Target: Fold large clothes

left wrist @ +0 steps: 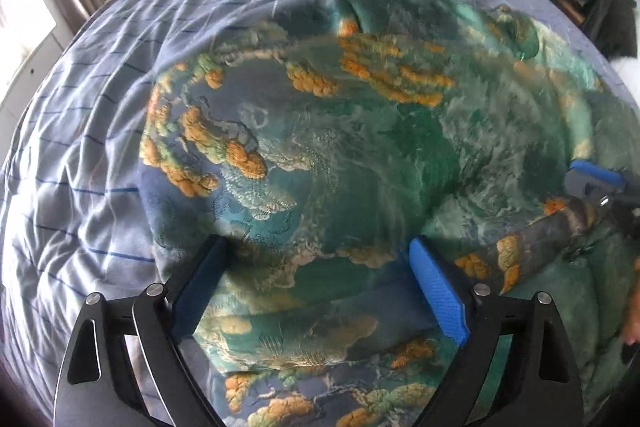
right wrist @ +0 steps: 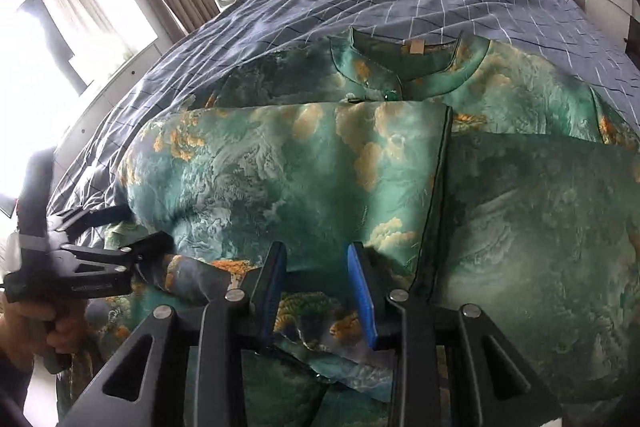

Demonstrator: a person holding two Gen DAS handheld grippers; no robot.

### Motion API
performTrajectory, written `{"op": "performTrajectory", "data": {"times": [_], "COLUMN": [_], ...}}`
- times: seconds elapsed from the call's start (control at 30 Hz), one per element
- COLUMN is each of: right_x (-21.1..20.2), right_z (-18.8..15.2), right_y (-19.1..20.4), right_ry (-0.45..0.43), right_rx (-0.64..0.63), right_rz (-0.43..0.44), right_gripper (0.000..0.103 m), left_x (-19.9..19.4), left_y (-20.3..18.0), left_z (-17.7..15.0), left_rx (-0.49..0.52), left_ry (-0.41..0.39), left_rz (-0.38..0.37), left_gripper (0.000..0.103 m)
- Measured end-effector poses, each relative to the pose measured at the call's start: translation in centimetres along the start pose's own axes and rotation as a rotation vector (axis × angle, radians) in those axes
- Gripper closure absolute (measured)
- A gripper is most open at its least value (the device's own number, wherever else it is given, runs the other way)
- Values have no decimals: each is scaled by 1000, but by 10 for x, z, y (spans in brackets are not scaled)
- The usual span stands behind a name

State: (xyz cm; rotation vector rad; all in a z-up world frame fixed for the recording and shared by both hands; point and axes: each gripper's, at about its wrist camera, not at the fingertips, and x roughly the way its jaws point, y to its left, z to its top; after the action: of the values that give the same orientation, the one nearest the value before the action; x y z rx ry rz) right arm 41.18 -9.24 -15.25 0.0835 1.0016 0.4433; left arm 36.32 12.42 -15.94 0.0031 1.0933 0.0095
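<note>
Below, green garment [left wrist: 360,155] under wide-apart left gripper [left wrist: 320,287]; right gripper [right wrist: 316,291] seemingly unclamped.

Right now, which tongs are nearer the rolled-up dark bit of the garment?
Left. The left tongs sit right at the rolled dark fold, at its end. The right tongs hover to its right over the green garment, jaws apart, clear of it.
</note>
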Motion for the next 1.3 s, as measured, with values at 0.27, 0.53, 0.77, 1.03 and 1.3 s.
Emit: {"op": "performTrajectory", "data": {"times": [0.27,0.53,0.77,1.03,1.3], "right_x": [1,4,4,-29,-98], "right_z": [-1,-5,-5,-12,-68], "right_y": [0,2,1,0,2], "right_ry": [-11,-16,-15,-5,16], "right_rx": [4,-14,-10,18,-40], "right_rz": [13,2,0,-6,-92], "right_gripper": [71,71,71,71,55], "left_x": [9,58,32,-23,-77], "left_y": [31,37,34,18,-2], "left_z": [56,65,51,-15,-104], "left_rx": [-173,-206,-175,-27,22], "left_ry": [-42,-16,-63,-104,-120], "left_rz": [-40,13,17,15,-35], "left_gripper": [11,4,5,5,5]}}
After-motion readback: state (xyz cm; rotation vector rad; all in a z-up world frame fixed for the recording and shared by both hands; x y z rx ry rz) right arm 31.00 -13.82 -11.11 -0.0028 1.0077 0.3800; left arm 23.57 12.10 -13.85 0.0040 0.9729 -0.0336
